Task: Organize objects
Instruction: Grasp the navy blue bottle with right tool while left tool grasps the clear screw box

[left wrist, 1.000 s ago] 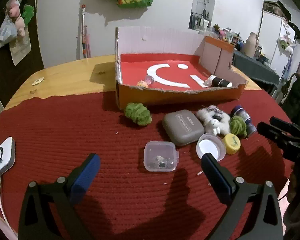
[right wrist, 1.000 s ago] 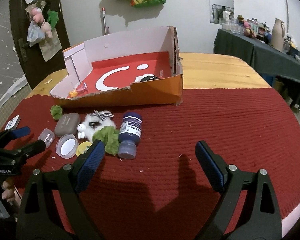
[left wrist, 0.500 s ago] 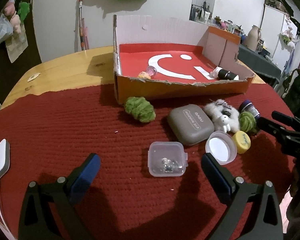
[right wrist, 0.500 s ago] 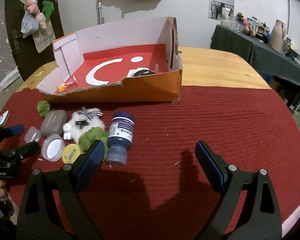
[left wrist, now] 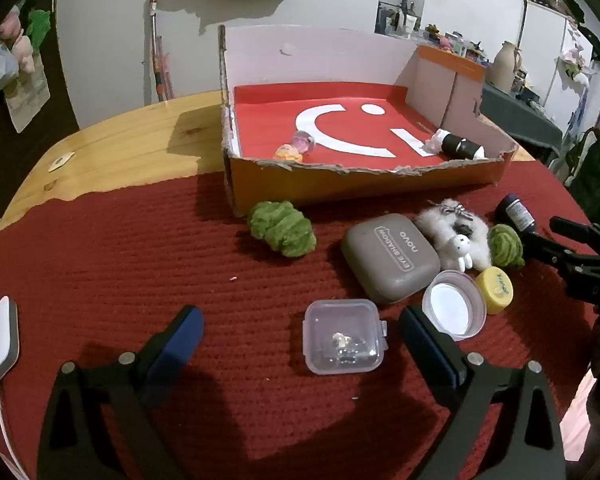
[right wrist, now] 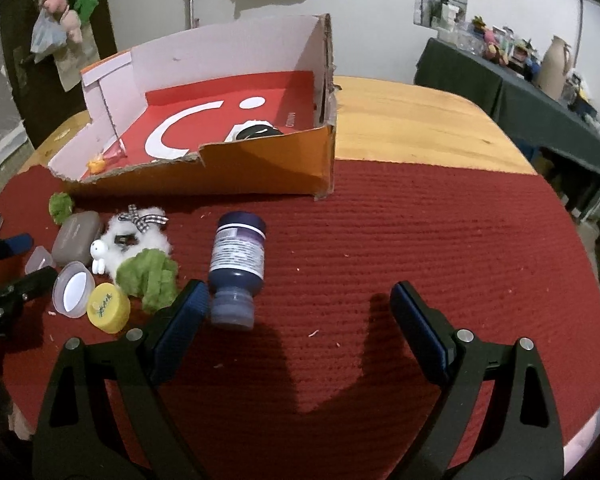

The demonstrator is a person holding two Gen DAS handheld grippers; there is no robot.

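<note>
Grippers: we hold one in each hand, both tilted down toward the red mat (right wrist: 420, 240).
Left gripper (left wrist: 300, 334): we keep its blue pads spread wide, gripping nothing; the clear plastic box (left wrist: 342, 336) lies on the mat between them, nearer the right-hand pad, touching neither.
Right gripper (right wrist: 298, 316): jaws also wide apart and empty; the dark blue bottle (right wrist: 238, 258) lies on its side just beside the left-hand pad, and we cannot tell whether they touch.
Loose things: beyond the clear box we see a grey case (left wrist: 390, 258), a white lid (left wrist: 454, 310), a yellow cap (left wrist: 496, 290), a white fluffy toy (left wrist: 456, 236) and two green yarn bundles (left wrist: 282, 228), clustered on the mat.
Box: an orange cardboard box (left wrist: 340, 188) with a torn front wall stands behind them, straddling the mat's edge; a small black-and-white item (left wrist: 458, 146) and a pink-and-yellow trinket (left wrist: 296, 148) lie inside.
Tabletop: pale wood (right wrist: 412, 120), bare past the mat.
Room: white wall, with a dark-clothed side table (right wrist: 520, 100) carrying clutter.
</note>
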